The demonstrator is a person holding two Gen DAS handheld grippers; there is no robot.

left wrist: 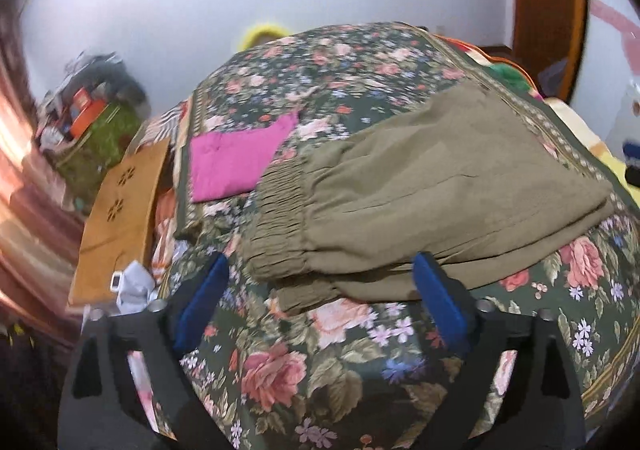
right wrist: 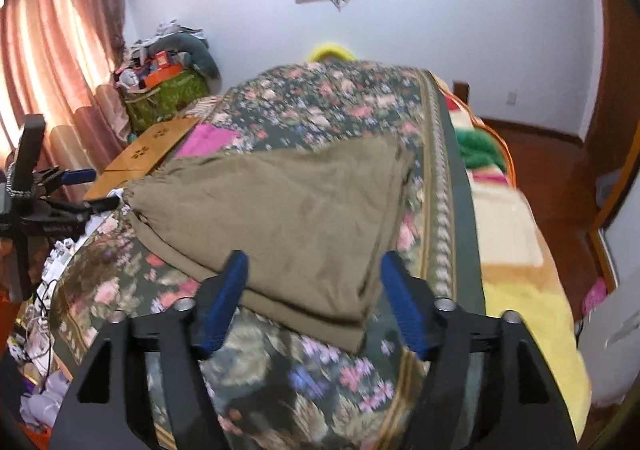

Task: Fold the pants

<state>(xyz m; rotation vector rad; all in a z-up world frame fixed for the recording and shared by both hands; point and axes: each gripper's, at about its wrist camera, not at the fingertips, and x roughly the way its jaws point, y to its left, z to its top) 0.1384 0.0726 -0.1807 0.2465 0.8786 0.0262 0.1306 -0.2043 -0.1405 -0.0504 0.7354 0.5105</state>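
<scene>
Your left gripper (left wrist: 320, 290) is hanging wide open with nothing between the blue pads (left wrist: 202, 300), just off the near edge of the pants (left wrist: 432, 185). Your right gripper (right wrist: 314, 292) is doing the same thing: jaws spread, empty, hovering over the near corner of the pants (right wrist: 280, 205) without pinching them.

The pants are lying folded into a thick olive stack on the floral bedspread (left wrist: 304, 362), toward its right border. From the left side you're getting the gathered elastic waistband (left wrist: 280, 217) on the left end, with a lower layer poking out underneath at the front. The right view is showing smoother fabric and the stacked layer edges at the near corner, but barely any waistband.

Only the left view is giving you a good look at the pink cloth (left wrist: 236, 157) lying flat just beyond the waistband. Only the right view is picking up the other gripper out at the left edge, the curtains (right wrist: 52, 61), and the yellow blanket (right wrist: 532, 302) beside the bedspread.
</scene>
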